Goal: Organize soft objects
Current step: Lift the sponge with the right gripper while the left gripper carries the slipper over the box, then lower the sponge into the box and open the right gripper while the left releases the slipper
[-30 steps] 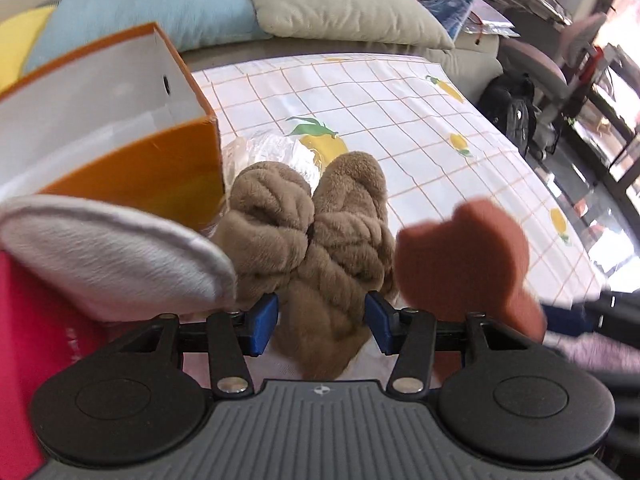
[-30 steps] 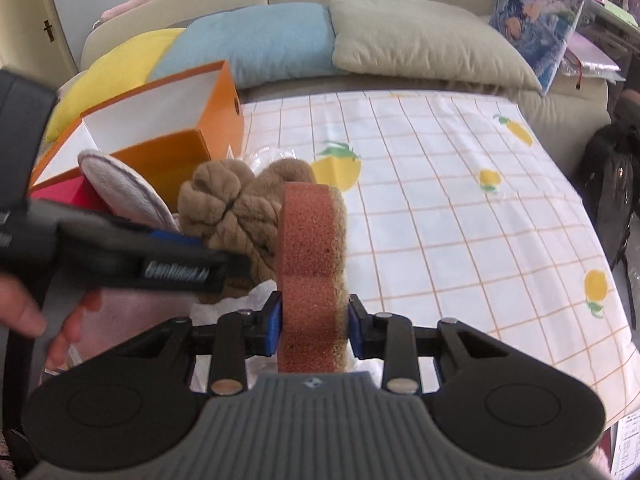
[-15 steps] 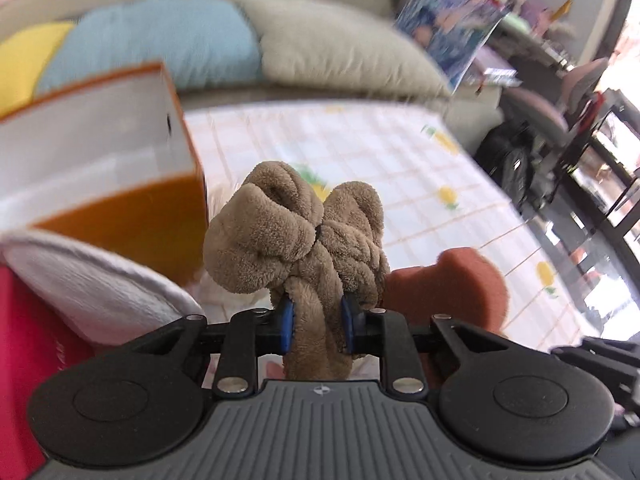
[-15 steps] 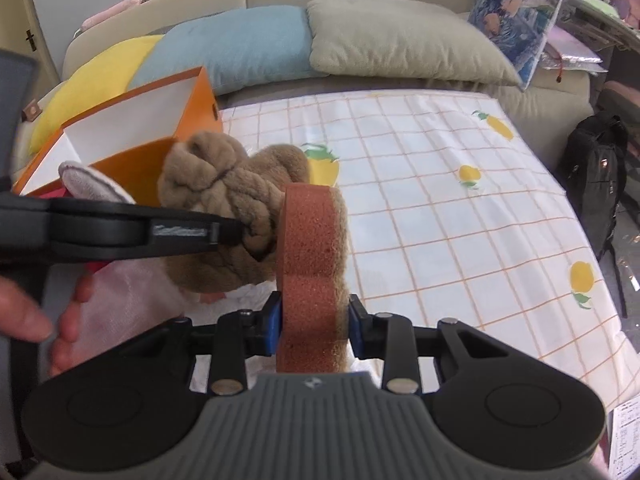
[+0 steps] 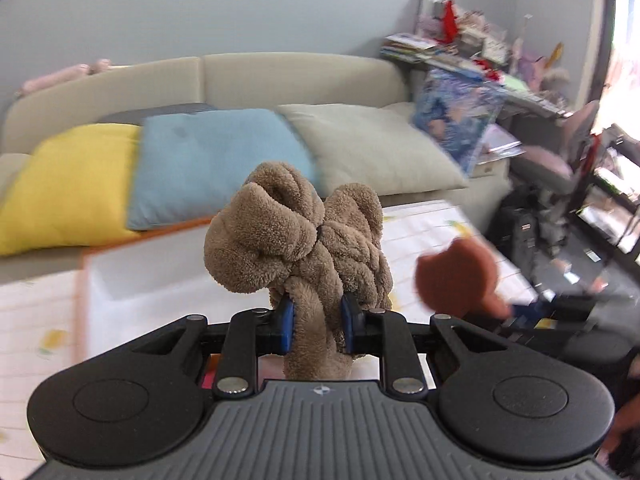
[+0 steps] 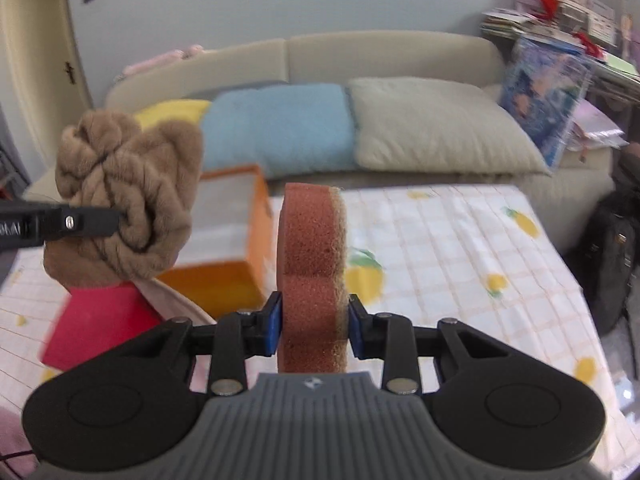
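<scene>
Two soft things are in the air at once, so the step in hand looks like the carry: both have been picked up off the table (image 6: 460, 240) with the lemon-print cloth and neither is yet put away. The left hand-held gripper (image 5: 316, 322) has its blue pads pinched on the heel end of a pair of brown fluffy slippers (image 5: 296, 236), jaws partly closed around the plush, which bulges above them and hangs a little below. In the right wrist view the same slippers sit high at the left, well above the table, with the left tool's black finger running into them. The right hand-held gripper (image 6: 314, 326) squeezes a rust-brown sponge (image 6: 312, 256) with a yellowish scouring face on its right side; the sponge stands on edge between the pads and clear of the cloth.

An open orange box (image 6: 228, 240) with a white inside stands just behind and left of the sponge, with a red box (image 6: 100, 320) in front of it. That orange box is the likely destination, though this is a guess. The next move calls for bringing one item over the opening, lowering it, and only then spreading the jaws; the slippers are bulky and may catch on the rim.
</scene>
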`<act>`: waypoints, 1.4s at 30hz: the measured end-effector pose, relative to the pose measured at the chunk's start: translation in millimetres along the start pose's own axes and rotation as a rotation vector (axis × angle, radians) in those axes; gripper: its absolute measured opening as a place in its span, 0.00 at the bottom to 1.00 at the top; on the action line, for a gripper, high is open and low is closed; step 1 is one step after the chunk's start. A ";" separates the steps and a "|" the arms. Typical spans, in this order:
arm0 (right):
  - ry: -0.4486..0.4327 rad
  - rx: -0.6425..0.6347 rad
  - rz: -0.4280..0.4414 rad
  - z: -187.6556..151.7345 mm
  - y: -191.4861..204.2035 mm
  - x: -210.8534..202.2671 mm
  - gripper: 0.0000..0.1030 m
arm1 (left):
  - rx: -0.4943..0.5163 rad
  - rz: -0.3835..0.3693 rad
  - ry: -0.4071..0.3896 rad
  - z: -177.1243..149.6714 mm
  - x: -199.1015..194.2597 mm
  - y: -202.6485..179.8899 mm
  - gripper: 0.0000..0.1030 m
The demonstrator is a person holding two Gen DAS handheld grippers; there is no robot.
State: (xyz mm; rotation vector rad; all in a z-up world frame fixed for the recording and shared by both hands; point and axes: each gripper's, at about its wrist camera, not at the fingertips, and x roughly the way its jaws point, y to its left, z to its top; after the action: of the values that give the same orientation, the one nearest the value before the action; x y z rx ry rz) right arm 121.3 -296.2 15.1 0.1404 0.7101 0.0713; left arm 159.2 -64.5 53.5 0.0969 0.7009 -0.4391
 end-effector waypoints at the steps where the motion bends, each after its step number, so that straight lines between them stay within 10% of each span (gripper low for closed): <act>1: -0.012 -0.006 0.030 8.4 8.3 2.0 0.31 | 0.013 0.029 0.016 4.1 -2.0 12.1 0.25; 13: 0.034 -0.131 0.269 90.8 141.1 103.1 0.31 | 0.163 0.208 0.425 32.5 62.6 106.2 0.26; 20: 0.222 -0.161 0.277 85.5 187.1 181.4 0.31 | 0.126 0.139 0.608 11.1 113.1 131.7 0.27; 32: 0.455 -0.061 0.277 57.6 184.3 240.5 0.30 | 0.067 0.101 0.680 -12.6 150.0 153.3 0.29; 42: 0.504 -0.048 0.291 46.8 197.4 251.6 0.39 | 0.052 0.104 0.591 -3.2 118.7 164.1 0.45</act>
State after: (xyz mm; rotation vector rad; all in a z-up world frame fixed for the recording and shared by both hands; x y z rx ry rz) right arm 338.7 -77.6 -81.8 0.1815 1.1863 0.4126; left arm 306.9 42.2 -34.9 0.3194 1.2583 -0.3278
